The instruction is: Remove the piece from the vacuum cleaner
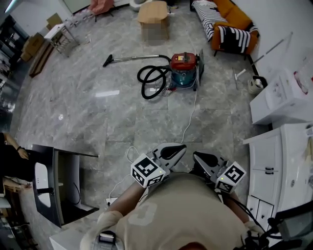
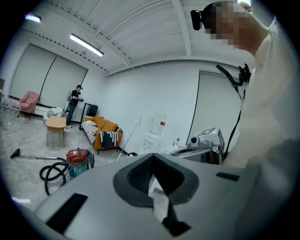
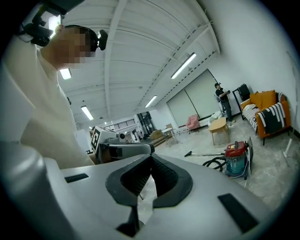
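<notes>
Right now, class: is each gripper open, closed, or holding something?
Left gripper: closed, holding nothing.
Right gripper: closed, holding nothing.

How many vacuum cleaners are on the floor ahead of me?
1. The red-lidded vacuum cleaner stands ahead, near the orange sofa, with its black hose coiled at its left. No other shows, though furniture could hide one.

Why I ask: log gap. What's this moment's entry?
left tool: shut, empty | right tool: shut, empty | vacuum cleaner: untouched, ahead
</notes>
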### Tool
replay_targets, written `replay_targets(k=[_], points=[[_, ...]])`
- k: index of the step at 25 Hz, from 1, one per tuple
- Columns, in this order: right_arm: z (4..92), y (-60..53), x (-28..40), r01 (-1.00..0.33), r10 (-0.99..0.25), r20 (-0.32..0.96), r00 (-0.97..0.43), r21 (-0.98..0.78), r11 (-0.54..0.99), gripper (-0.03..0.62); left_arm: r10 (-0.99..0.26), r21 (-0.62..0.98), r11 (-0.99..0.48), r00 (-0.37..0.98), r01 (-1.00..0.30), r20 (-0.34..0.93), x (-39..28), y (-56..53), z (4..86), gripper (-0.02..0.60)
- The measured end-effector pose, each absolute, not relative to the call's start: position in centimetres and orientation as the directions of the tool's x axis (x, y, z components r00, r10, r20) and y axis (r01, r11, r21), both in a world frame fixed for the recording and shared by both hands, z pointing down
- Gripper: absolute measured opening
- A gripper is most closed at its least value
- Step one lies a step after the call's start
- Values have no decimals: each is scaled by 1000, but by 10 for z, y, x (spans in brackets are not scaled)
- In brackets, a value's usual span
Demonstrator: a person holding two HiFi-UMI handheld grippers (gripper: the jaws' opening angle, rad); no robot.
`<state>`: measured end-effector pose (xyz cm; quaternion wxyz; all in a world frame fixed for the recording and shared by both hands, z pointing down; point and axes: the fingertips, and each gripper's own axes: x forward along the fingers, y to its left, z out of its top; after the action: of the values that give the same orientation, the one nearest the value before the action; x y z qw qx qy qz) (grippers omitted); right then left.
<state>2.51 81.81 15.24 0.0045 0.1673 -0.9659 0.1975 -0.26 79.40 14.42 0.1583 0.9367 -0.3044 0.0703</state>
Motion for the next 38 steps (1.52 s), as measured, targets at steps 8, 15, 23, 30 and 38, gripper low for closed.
replay_targets(k=[8,15,23,30,38], points=[[152,760,100,-275,-286,36,-958,-409,870,3,-580,205,-747,771,-632,263,71,733,131,3],[158,731,141,-183,-195,17,-981,-430,884,3,-623,203,-696,720,-689,306,112,696,136,3],[160,712,148,-115,-121,17,-993,-444,889,3,-651,188,-664,684,-723,330,116,666,139,3],[161,675,141,-211,-200,72,-977,-436,875,3,-636,227,-679,714,-698,292,100,627,144,3],[156,616,101,-331,-298,145,-944,-359,873,3,-622,247,-714,755,-655,207,51,567,137,3]])
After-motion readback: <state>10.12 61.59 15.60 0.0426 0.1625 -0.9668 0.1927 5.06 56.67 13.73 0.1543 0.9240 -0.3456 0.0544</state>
